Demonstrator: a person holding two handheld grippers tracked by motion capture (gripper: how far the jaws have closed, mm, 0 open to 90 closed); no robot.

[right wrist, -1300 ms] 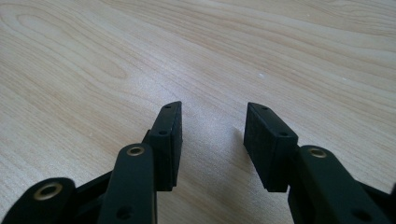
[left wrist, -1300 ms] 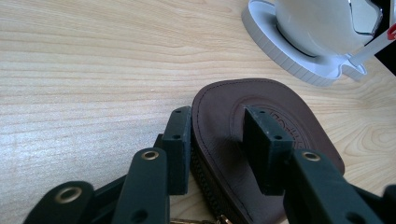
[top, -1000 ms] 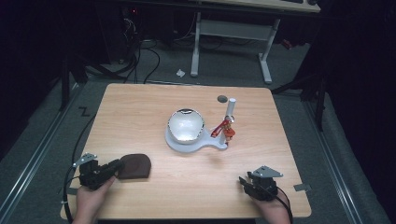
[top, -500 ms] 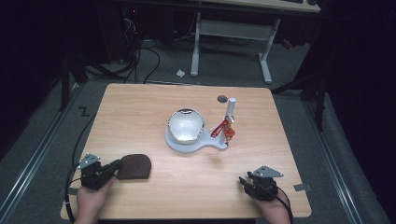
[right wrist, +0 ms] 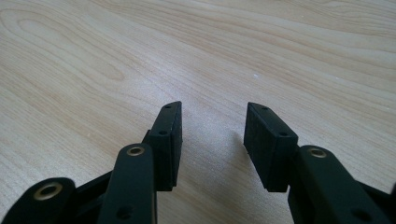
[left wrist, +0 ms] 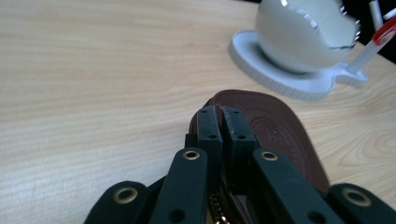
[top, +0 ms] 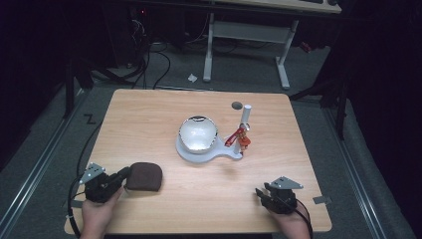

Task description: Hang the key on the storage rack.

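A brown leather pouch [top: 145, 177] lies near the table's front left, and a bit of zipper shows at its near edge in the left gripper view. My left gripper [top: 124, 174] has just been closing on that near edge. In its own view the left gripper [left wrist: 222, 112] has its pads pressed together on the rim of the pouch [left wrist: 280, 135]. My right gripper [top: 259, 191] rests at the front right. The right gripper [right wrist: 212, 112] stands open over bare wood with nothing between its fingers.
A white stand [top: 199, 152] carries a shiny cracked-egg bowl [top: 198, 133] at mid-table, with a red clip [top: 238, 138] and a white post [top: 246, 113] beside it. A dark disc [top: 237, 105] lies behind them. The stand [left wrist: 280, 79] is ahead of the pouch.
The left jaws have closed onto the pouch's near edge and the left hand has risen slightly. The right gripper has not moved.
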